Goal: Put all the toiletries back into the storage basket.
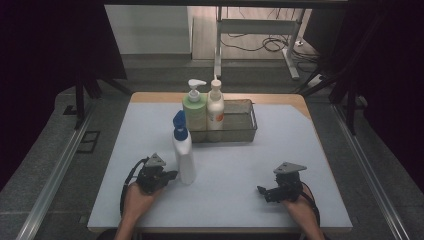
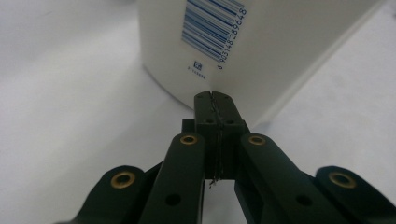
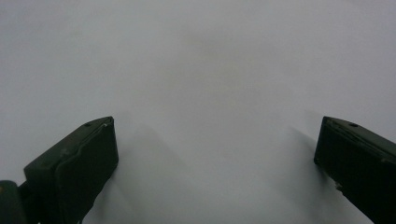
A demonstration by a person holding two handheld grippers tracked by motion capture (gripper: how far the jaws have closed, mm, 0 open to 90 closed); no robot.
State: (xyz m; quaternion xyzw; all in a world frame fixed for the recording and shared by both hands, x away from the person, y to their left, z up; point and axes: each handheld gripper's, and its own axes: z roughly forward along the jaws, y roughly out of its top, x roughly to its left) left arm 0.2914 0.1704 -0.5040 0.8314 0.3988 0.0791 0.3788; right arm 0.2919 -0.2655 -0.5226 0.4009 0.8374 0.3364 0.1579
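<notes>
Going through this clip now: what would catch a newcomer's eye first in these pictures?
Probably the tall white plastic bottle with a blue spray cap, standing alone at the left of the pale blue table mat, with the shut left gripper close against its barcoded base. Behind it, a grey wire mesh basket holds a green pump bottle and a white bottle with an orange label. The right gripper is open over bare mat.

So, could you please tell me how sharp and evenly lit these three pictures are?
High view: table evenly lit, surroundings dark, white bottle with blue cap fairly sharp. Left gripper view: the bottle's barcode reads crisply, with the shut left gripper sharp at the tip and softer nearer the lens. Right gripper view: dim grey surface, faint shadows beside the open right gripper.
</notes>
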